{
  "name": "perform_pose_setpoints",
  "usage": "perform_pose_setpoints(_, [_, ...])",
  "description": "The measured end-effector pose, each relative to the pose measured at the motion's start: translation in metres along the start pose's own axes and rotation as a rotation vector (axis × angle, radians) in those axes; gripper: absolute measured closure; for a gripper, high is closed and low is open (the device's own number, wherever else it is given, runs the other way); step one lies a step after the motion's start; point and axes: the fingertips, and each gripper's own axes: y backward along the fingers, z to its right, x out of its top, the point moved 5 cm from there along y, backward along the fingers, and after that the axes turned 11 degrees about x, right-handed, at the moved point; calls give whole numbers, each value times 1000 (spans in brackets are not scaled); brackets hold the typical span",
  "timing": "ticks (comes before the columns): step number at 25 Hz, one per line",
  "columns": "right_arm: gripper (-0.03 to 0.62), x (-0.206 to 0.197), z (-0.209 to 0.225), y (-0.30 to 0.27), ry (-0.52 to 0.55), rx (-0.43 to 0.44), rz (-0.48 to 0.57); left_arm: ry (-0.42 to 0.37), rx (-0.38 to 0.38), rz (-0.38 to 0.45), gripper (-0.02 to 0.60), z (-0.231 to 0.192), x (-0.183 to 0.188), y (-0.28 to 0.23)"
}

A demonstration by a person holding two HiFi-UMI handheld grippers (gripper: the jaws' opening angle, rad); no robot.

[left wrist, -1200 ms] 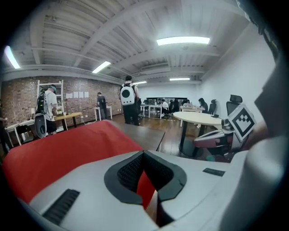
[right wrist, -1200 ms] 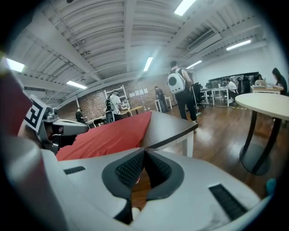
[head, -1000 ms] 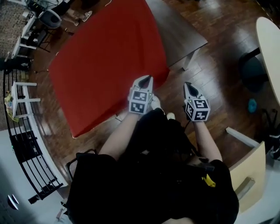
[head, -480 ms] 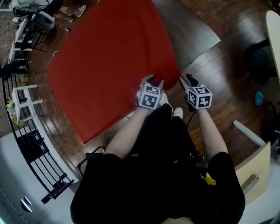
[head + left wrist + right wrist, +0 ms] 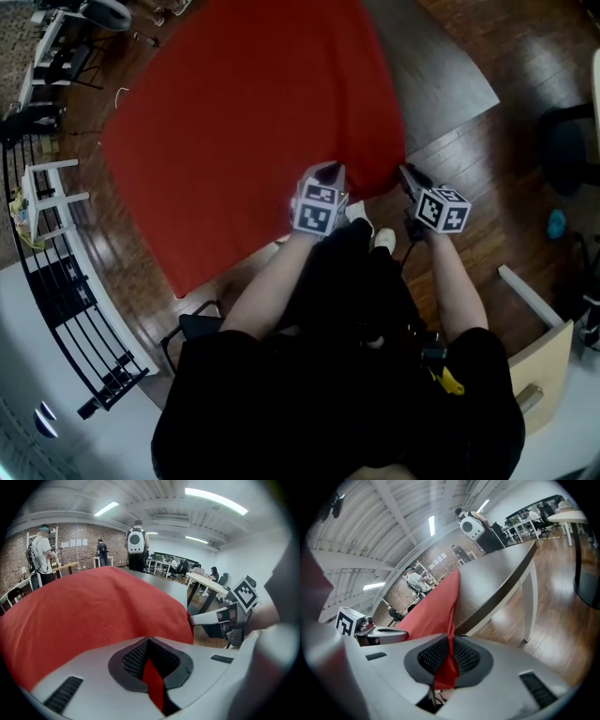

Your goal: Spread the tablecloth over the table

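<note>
A red tablecloth [image 5: 244,131] lies over most of a dark table [image 5: 441,66], whose far right part shows bare. My left gripper [image 5: 328,171] is at the cloth's near edge, shut on a fold of red fabric [image 5: 152,677]. My right gripper [image 5: 405,172] is at the cloth's near right corner. Its jaws have just been closing, and a strip of the red cloth [image 5: 449,665] is pinched between them. In the right gripper view the cloth [image 5: 433,609] runs up from the jaws along the table edge [image 5: 497,578]. The person's body hides the floor below both grippers.
White stools [image 5: 56,192] and a black railing [image 5: 66,309] stand at the left. A dark office chair [image 5: 562,150] and a light wooden piece of furniture [image 5: 544,366] are at the right. People [image 5: 136,545] stand far behind the table. Wooden floor surrounds it.
Both grippers have moved forward and right along the table's near edge. The left opened briefly and shut on the cloth again. The right, apart from the cloth before, now grips its corner.
</note>
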Motion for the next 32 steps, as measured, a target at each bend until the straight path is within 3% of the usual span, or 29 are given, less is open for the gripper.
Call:
perform_pose_setpoints(11, [576, 45, -52, 34, 138, 16, 86, 29, 63, -62, 585, -12, -18, -5])
perform_pose_setpoints(14, [580, 60, -51, 47, 127, -1, 106, 43, 105, -101, 585, -19, -26, -9])
perform_pose_setpoints(17, [582, 76, -53, 50, 119, -4, 139, 71, 94, -107, 586, -24, -28, -12])
perform_pose_setpoints(19, [582, 90, -76, 46, 207, -1, 172, 68, 89, -95, 586, -21, -30, -13])
perform_pose_setpoints(21, [582, 101, -122, 34, 379, 52, 191, 83, 79, -76, 586, -19, -32, -14])
perform_pose_setpoints(24, [583, 106, -201, -6, 665, 207, 119, 184, 58, -55, 586, -30, -33, -14])
perform_pose_setpoints(26, [583, 101, -231, -37, 794, 277, 41, 272, 89, -39, 586, -48, -33, -8])
perform_pose_setpoints(29, [582, 85, -237, -74, 870, 324, -72, 391, 172, -22, 586, -78, -44, 8])
perform_pose_setpoints(32, [582, 73, -228, -113, 899, 351, -188, 454, 256, -1, 586, -101, -51, 28])
